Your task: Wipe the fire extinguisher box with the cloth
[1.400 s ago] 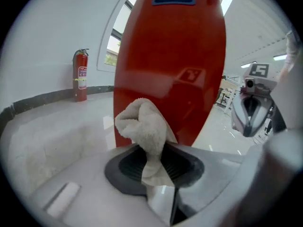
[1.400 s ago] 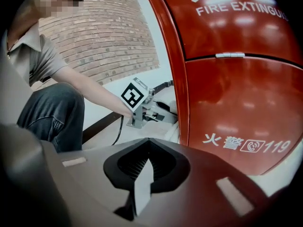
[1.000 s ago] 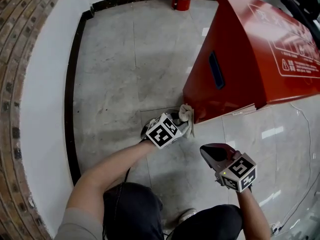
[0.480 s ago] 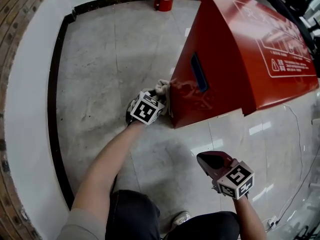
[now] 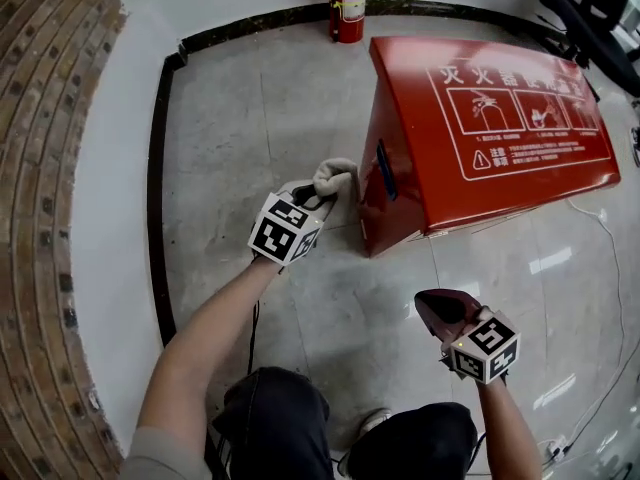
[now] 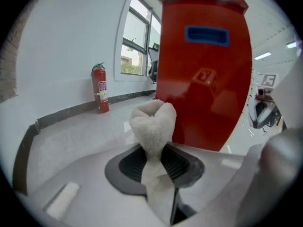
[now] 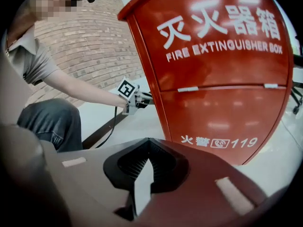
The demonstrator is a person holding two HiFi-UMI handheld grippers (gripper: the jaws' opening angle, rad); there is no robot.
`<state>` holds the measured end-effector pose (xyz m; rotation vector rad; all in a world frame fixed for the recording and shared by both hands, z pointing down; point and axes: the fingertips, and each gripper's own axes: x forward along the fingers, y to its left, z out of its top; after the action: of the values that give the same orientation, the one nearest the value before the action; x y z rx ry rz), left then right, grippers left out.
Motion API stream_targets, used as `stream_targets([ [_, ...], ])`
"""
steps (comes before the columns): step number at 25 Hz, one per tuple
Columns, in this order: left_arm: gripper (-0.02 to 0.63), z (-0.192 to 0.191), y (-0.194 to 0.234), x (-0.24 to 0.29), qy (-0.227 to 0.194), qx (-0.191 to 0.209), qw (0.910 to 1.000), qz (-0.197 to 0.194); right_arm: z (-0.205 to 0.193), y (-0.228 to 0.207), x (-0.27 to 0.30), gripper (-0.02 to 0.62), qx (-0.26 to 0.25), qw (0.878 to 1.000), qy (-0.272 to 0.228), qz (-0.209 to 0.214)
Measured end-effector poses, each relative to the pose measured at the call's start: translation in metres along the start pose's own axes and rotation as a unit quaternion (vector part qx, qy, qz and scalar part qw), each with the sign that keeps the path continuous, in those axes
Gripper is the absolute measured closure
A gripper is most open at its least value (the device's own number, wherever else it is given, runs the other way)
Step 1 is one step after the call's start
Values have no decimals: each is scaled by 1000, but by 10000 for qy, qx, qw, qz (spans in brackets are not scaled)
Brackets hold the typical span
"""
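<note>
Left gripper [image 6: 152, 150]: jaws clamped hard on the cloth [image 6: 152, 122], a pale terry wad. Its rounded bulge pokes out past the tips and a tail trails back between the pads. Firm hold, no slack seen.

Right gripper [image 7: 142, 170]: jaws closed together, nothing in them. It hangs low and idle, aimed at the lettered front face of the box.

The fire extinguisher box [image 5: 480, 138] is a red cabinet standing on the tiled floor [image 5: 250, 118], toward the floor's far edge by the wall. The cloth is just beside the box's narrow end face, the one with the dark blue handle recess. In the head view a thin strip of floor shows between wad and panel, so it reads as close but not pressing. The left gripper view can't settle contact.

A red fire extinguisher [image 5: 346, 3] stands well apart at the floor's far edge against the skirting. A brick wall [image 5: 50, 168] curves along the left.

Step in hand, as a judgement: wiping the end face, with the cloth off the panel between strokes or being lined up for one.

The next move calls for bringing the wad flat onto the red panel, pressing lightly and sweeping along it. The clamp should hold so the cloth doesn't drag out. Watch the handle recess and the panel's edge, where the wad may snag. The right gripper isn't needed, though it could steady the box.
</note>
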<state>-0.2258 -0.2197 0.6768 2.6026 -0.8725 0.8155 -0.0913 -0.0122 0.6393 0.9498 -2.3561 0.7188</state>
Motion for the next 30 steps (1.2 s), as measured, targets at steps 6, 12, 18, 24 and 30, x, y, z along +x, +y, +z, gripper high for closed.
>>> stream_targets([
  [6,511,7,-81,-88,686,168,9958,-583,59,47,-51,569,53,9991,-196,365],
  [12,511,50,-201,-158,1125,867,9753,-1691,81,86,-117,271,277,9977,-59,618],
  [18,511,134,-328,-178,896,1422,9433,-2862,95,82,-200,26,-11,9985,-216,512],
  [24,509,197,-424,-172,555,1913,8941,-4011,98,61,-277,68,-414,9961,-317,716],
  [30,499,227,-447,-103,701,1068,9099,-3947,72,0,-308,477,-435,9984,-265,251],
])
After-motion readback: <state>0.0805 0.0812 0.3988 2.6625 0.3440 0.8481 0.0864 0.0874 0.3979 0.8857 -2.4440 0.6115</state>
